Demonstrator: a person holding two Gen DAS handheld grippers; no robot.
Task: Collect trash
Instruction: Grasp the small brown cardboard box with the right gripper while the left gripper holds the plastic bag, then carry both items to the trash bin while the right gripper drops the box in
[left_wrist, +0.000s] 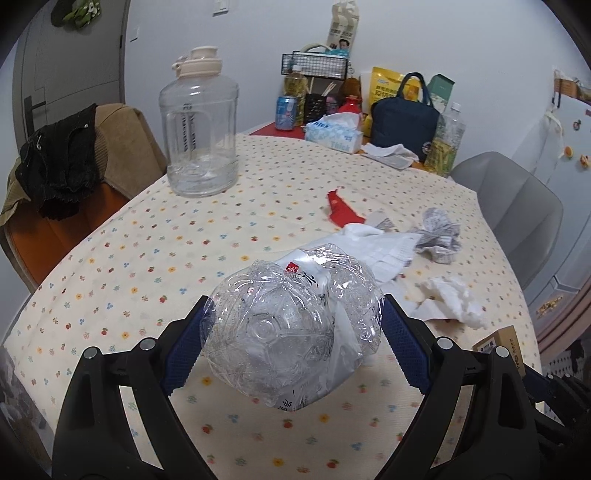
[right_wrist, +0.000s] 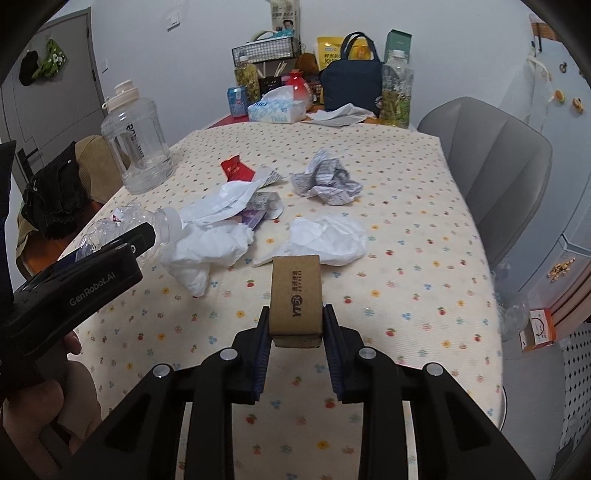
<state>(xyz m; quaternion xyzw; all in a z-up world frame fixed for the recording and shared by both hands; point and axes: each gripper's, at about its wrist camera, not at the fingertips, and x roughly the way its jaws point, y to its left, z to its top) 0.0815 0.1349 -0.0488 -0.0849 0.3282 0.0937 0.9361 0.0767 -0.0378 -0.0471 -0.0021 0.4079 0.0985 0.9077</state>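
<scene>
Trash is being gathered from the counter (right_wrist: 424, 236), taking the crushed clear bottle (left_wrist: 291, 328) as landmark. Left gripper (left_wrist: 291, 339) is straddling that bottle, base toward the camera and long axis running away from it; fingers (left_wrist: 402, 343) are spread, and contact cannot be confirmed. Right gripper (right_wrist: 295, 350) is clamping a small cardboard box (right_wrist: 295, 295), held just right of the bottle. White tissue wads (right_wrist: 325, 236), crumpled printed paper (right_wrist: 327, 179) and a red wrapper (right_wrist: 236, 170) are lying beyond the bottle, nearer the right gripper by judgement.
</scene>
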